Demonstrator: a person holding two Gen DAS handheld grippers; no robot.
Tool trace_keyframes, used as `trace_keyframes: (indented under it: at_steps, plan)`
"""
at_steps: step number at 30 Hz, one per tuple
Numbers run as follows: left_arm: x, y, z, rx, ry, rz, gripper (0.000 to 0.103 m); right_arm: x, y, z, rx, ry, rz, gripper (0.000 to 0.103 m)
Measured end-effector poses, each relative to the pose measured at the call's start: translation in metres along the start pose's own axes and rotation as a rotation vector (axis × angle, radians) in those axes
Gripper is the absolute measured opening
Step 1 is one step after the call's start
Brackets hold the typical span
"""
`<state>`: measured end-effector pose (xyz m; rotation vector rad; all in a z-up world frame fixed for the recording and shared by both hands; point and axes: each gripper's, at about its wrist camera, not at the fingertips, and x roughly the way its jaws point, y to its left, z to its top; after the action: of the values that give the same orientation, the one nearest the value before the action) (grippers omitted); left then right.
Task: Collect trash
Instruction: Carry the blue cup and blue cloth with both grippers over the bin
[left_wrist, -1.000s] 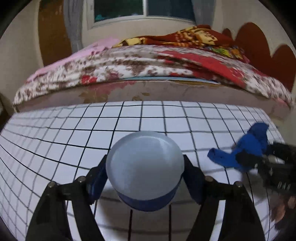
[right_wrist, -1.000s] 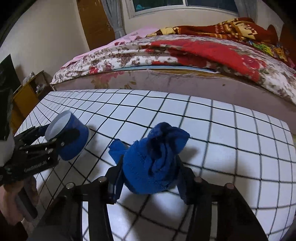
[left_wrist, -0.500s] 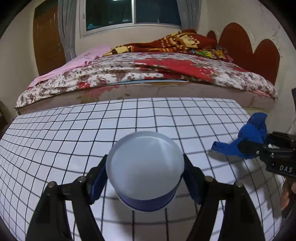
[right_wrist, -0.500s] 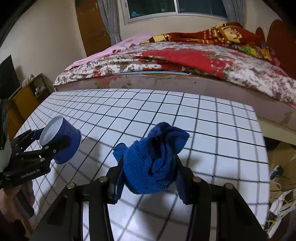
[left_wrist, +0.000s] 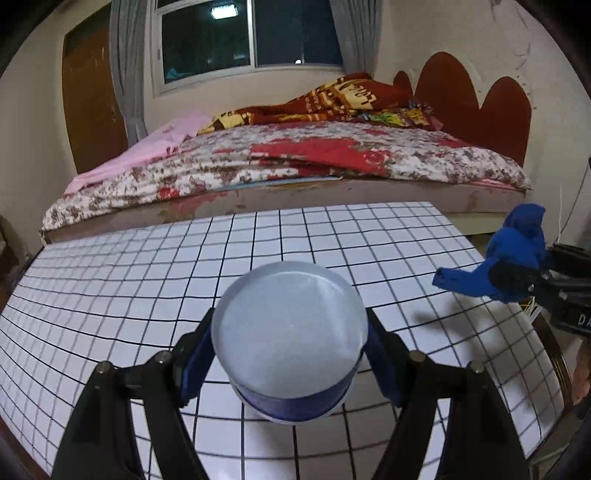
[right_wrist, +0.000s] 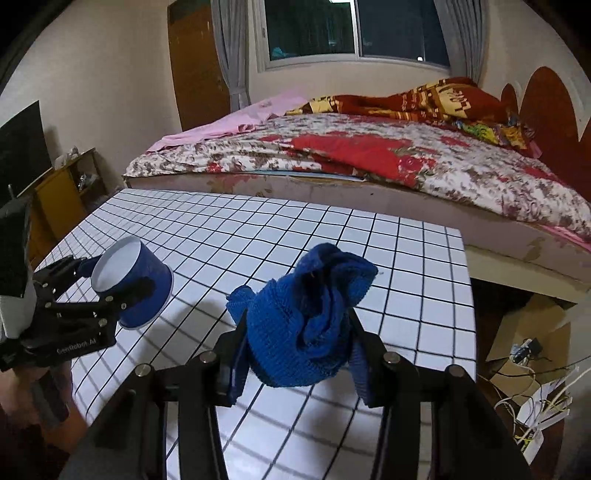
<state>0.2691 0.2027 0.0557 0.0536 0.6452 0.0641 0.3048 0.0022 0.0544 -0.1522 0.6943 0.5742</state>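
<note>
Low centre of the left wrist view: left gripper (left_wrist: 291, 365) clamped on a blue paper cup (left_wrist: 290, 341), mouth toward the camera, held above the checked table (left_wrist: 110, 280). Low centre of the right wrist view: right gripper (right_wrist: 295, 354) squeezed on a crumpled blue cloth (right_wrist: 306, 317), also off the table. At lower right, past the table edge: cardboard box (right_wrist: 532, 332) and tangled cables (right_wrist: 532, 402). Farther back, across the middle: bed (right_wrist: 369, 158) with floral cover. Top of frame: dark window (right_wrist: 354, 29), curtains, brown door (right_wrist: 195, 62).
</note>
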Motion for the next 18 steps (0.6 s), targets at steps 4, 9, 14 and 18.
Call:
trace_keyframes:
  at_steps: [4, 9, 14, 18]
  plan:
    - [-0.024, -0.01, 0.003, 0.035, -0.036, -0.004, 0.075, -0.029, 0.004, -0.009, -0.003, -0.022, -0.007, 0.048]
    - [-0.051, -0.023, 0.003, 0.039, -0.071, -0.035, 0.075, -0.07, 0.007, -0.02, -0.003, -0.064, -0.019, 0.048]
    - [-0.079, -0.048, 0.0, 0.088, -0.111, -0.054, 0.075, -0.106, 0.007, -0.031, -0.001, -0.1, -0.03, 0.048]
    - [-0.101, -0.066, -0.003, 0.101, -0.138, -0.079, 0.075, -0.139, 0.002, -0.045, 0.005, -0.128, -0.048, 0.048]
